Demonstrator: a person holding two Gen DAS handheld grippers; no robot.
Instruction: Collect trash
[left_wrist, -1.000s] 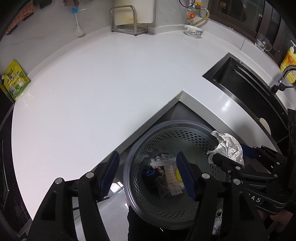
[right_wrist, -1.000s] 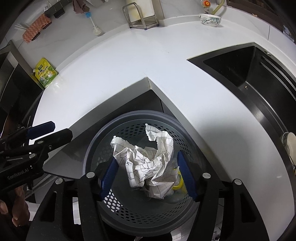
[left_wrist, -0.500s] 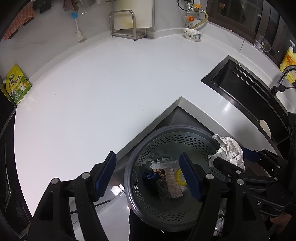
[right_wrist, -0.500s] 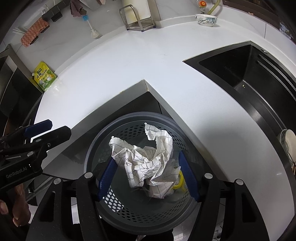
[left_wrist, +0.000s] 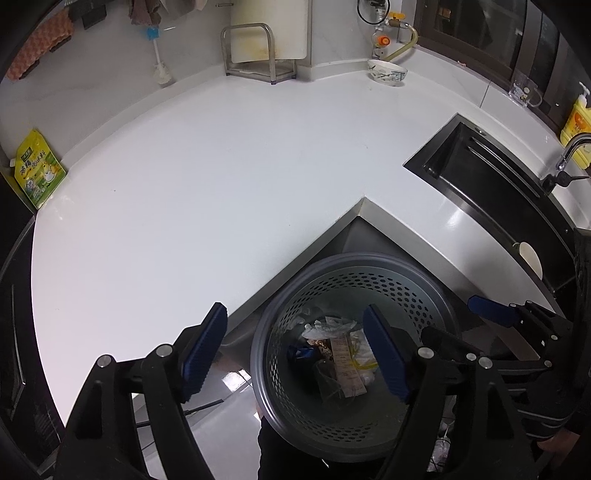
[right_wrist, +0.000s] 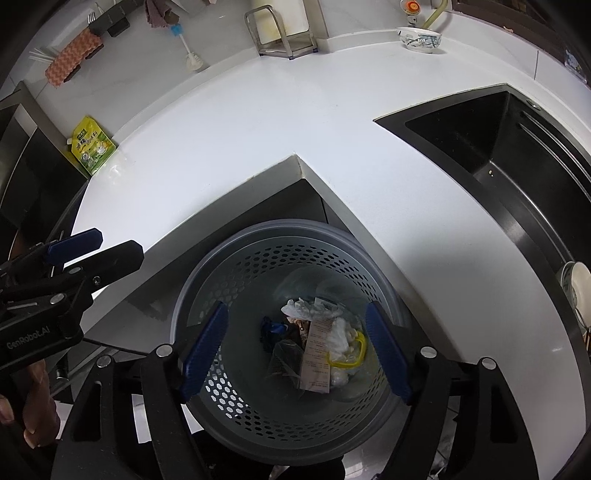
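Grey perforated plastic forms the trash basket (right_wrist: 236, 266), which stands on the floor in the inner corner of the white worktop (right_wrist: 258, 122). Both tools point steeply down over it. The right tool (right_wrist: 295, 343) hangs directly above the basket's mouth, its blue pads (right_wrist: 205, 347) spread wide with nothing between them, and its jaws are opening. The left tool (left_wrist: 293, 347) sits just to the basket's left, one pad over the worktop edge and the other over the basket; it too is wide, empty, and opening. A hand (right_wrist: 33, 410) grips the left tool's handle at the lower left of the right wrist view.

1 second ago the right tool held a crumpled white patterned paper between its pads; now that paper is gone from the jaws. The collected trash (right_wrist: 317, 339) lies at the basket's bottom: white crumpled scraps, a long receipt, a yellow loop and a blue piece. Both tools have widened, and neither has shifted noticeably.
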